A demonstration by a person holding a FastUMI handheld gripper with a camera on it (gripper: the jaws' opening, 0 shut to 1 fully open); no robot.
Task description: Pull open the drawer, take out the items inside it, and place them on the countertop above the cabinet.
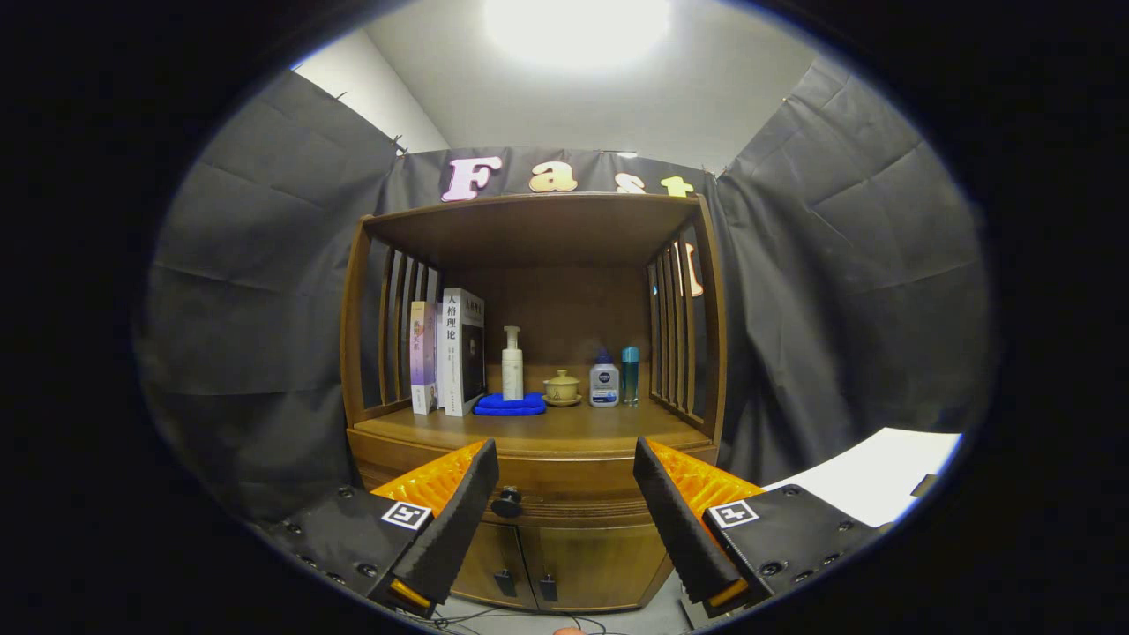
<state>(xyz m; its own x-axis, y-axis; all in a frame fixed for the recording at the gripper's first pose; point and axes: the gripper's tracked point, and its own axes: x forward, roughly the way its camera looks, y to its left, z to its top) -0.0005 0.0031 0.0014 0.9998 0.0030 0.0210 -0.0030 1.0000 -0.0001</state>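
Note:
A wooden cabinet stands ahead with a shut drawer [564,504] under its countertop [564,430]. The drawer's dark round knob [506,503] sits just ahead of my fingers, close to the left one. My gripper [564,459] is open and holds nothing, its fingers spread wide in front of the drawer. What lies inside the drawer is hidden.
On the countertop stand books [450,351], a white pump bottle [512,363] on a blue cloth [510,405], a small lidded cup [562,387], and two small bottles [615,377]. Two cabinet doors [556,564] sit below the drawer. A white surface [882,476] lies at the right.

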